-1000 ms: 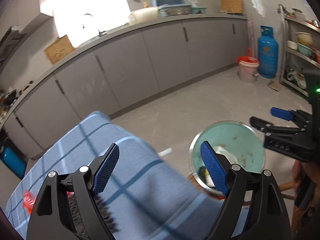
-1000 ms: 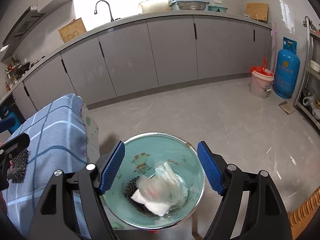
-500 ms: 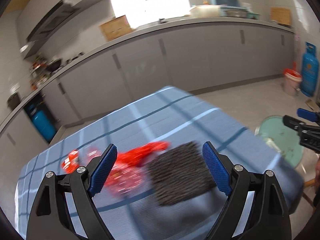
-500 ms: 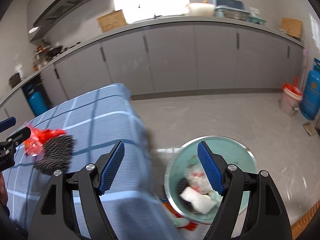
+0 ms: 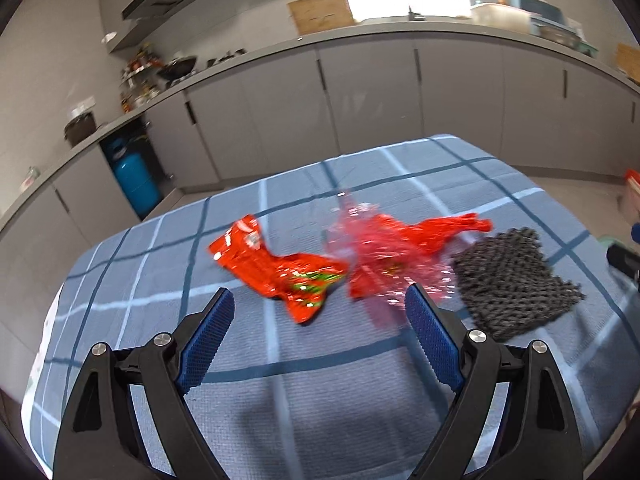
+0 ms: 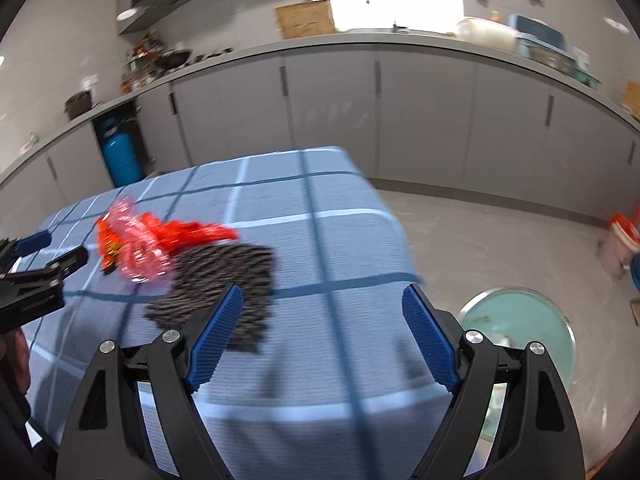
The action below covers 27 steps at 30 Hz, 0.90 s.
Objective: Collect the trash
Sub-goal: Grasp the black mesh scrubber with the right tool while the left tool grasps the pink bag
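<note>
On the blue checked tablecloth (image 5: 280, 392) lie a red snack wrapper (image 5: 280, 272), a crumpled red and clear plastic bag (image 5: 400, 252) and a dark grey mesh pad (image 5: 512, 280). My left gripper (image 5: 318, 324) hovers open just short of the wrapper and the bag, nothing between its fingers. My right gripper (image 6: 322, 320) is over the table's right part, its jaws opening and empty; the mesh pad (image 6: 224, 280) lies just beyond its left finger, the plastic bag (image 6: 148, 244) further left. The green bin (image 6: 520, 336) stands on the floor at the right.
Grey kitchen cabinets (image 5: 380, 96) run along the back wall under a worktop. A blue gas cylinder (image 5: 134, 178) stands in a gap at the left. A red and white bucket (image 6: 622, 236) is on the floor at the far right. The left gripper's tip (image 6: 44, 264) shows at the right view's left edge.
Both grippers swung from over the bin on the floor to above the table. The wrappers and mesh pad came into view ahead of them. The right jaws stand wider.
</note>
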Tool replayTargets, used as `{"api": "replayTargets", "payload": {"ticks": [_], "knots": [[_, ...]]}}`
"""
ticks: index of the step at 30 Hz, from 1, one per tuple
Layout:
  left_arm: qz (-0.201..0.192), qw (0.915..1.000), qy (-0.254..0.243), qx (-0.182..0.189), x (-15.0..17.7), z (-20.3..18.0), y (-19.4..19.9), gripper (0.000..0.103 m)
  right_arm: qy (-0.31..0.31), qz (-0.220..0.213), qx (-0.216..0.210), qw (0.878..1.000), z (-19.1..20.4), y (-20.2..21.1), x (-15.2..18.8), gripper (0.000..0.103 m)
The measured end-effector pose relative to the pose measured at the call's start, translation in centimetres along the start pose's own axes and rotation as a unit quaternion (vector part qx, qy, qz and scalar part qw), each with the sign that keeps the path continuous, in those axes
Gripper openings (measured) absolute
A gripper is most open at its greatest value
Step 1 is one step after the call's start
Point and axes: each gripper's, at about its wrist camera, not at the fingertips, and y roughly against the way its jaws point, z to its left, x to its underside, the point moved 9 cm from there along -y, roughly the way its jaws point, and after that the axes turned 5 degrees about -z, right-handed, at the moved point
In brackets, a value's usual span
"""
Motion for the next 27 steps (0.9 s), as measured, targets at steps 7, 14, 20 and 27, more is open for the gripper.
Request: {"api": "replayTargets", "payload": {"ticks": [7,14,20,27], "knots": [[0.001,0.9995,0.023,0.023,-1.0,-0.2,-1.7,0.087,0.033,0.025,-0.018,0.999,4.4,-2.3,0.4,0.084],[-0.02,0.9982,0.042,0.038,-3.8,-1.2,-3.3,0.087,0.038,0.034,-0.013,0.999,4.9,-3.5,0.4,0.09],[0.015,0.9976,0.048,0.047,-2.7,-2.3,-6.8,0.068,0.042,0.051,-0.016,0.998,5.2,-4.8,1.1,0.09],[0.025,0.9952,0.054,0.077,-1.9,-2.3,-6.1,0.034,0.044,0.076,-0.028,0.996,5.5,-5.8,2.1,0.086]]}}
